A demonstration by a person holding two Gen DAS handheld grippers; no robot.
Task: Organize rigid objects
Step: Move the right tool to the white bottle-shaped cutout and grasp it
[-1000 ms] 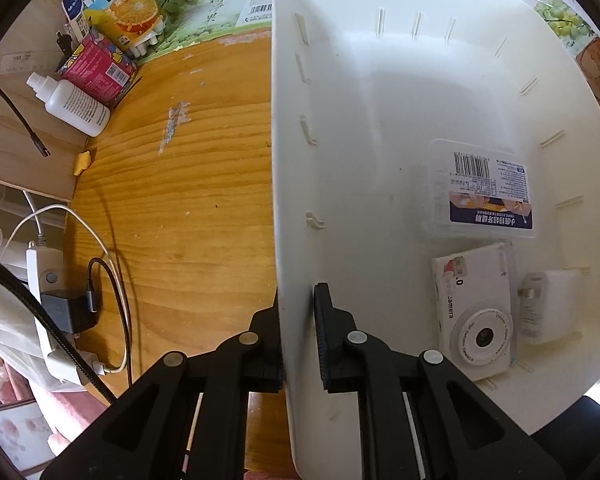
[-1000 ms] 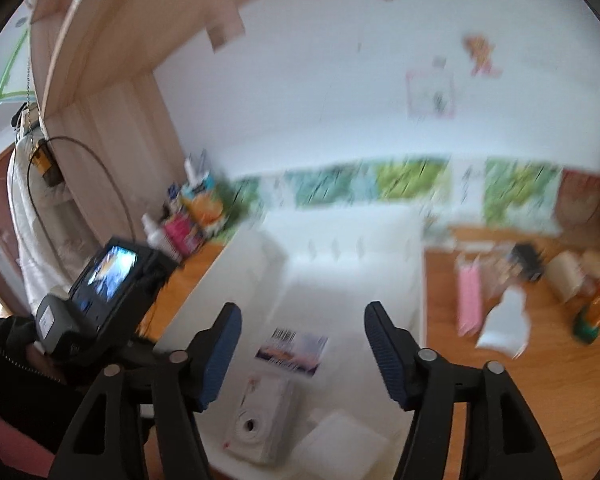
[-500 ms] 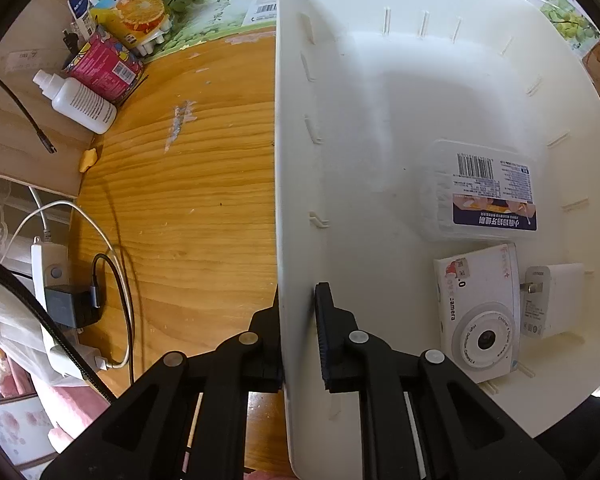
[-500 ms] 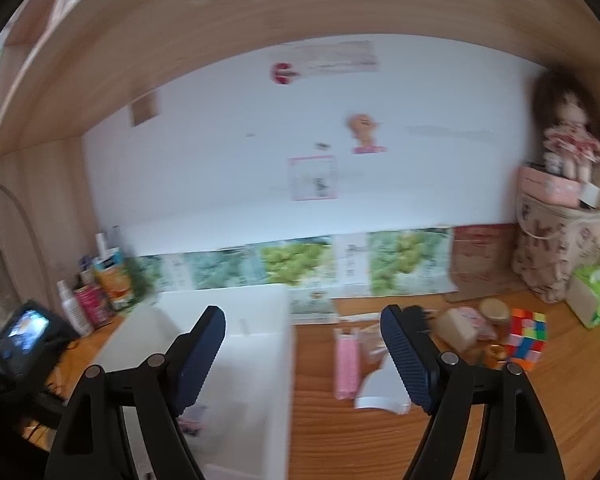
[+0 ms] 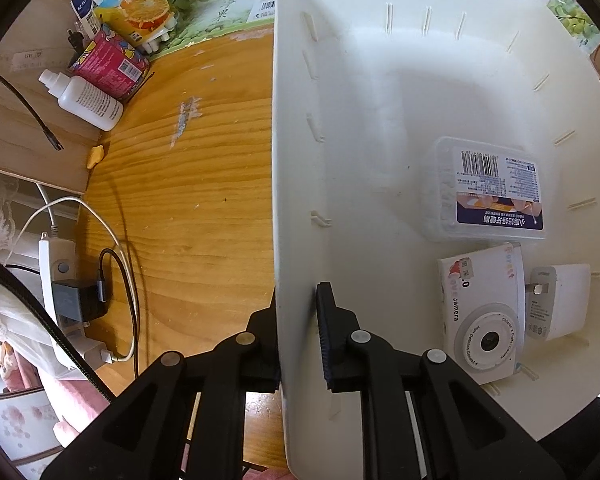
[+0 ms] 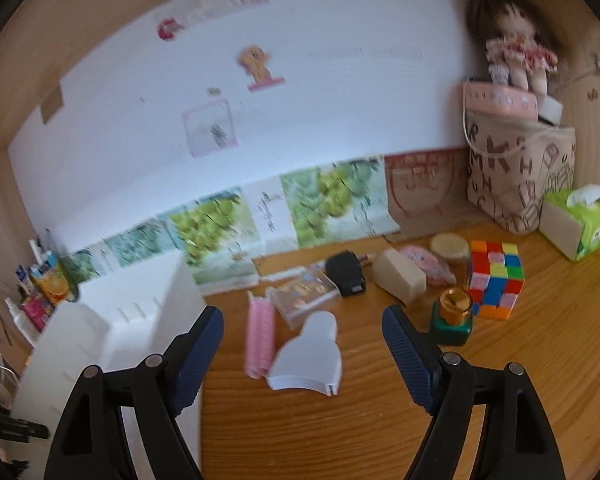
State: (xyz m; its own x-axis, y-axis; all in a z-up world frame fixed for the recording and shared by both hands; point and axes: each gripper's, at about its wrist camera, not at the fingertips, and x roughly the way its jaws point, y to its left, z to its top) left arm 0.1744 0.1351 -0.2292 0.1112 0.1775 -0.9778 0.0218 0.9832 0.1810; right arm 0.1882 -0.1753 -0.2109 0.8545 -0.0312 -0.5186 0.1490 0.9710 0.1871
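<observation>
Two tools in view. Left tool (image 5: 298, 336) points steeply down, clamped on the near left wall of the white bin (image 5: 300, 160), one pad outside, one inside. Right tool (image 6: 302, 356) has its blue-padded jaws wide apart with nothing between them, over bare table (image 6: 340, 420) just right of the bin.

Bin contents, all at the near right end: a clear cotton-swab box (image 5: 488, 192) with a barcode label, a white toy camera (image 5: 484, 312) lying lens up just below it, and a white plug adapter (image 5: 560, 304) touching the camera's right side. Far half of the bin floor is bare. Slotted ribs run along the inside walls.

Still loose on the table, right of the bin: a pink comb-like strip (image 6: 260, 340), a white curved plastic piece (image 6: 312, 356) just beside it, a clear flat box (image 6: 304, 292), a black adapter (image 6: 346, 274), a beige block (image 6: 400, 280), a small green bottle with a gold cap (image 6: 452, 316), and a colour cube (image 6: 496, 280). Open wood in front of these things, nearest the right tool.

Left of the bin: open wood, then a white bottle (image 5: 84, 100), red packet, juice carton at the back corner. Power strip (image 5: 56, 280) with cables hangs at the table's left edge.

Back right corner holds a tissue box (image 6: 576, 224), a printed bag (image 6: 520, 176), and a doll (image 6: 512, 52) on top. White wall with stickers, grape-print paper along its foot.
</observation>
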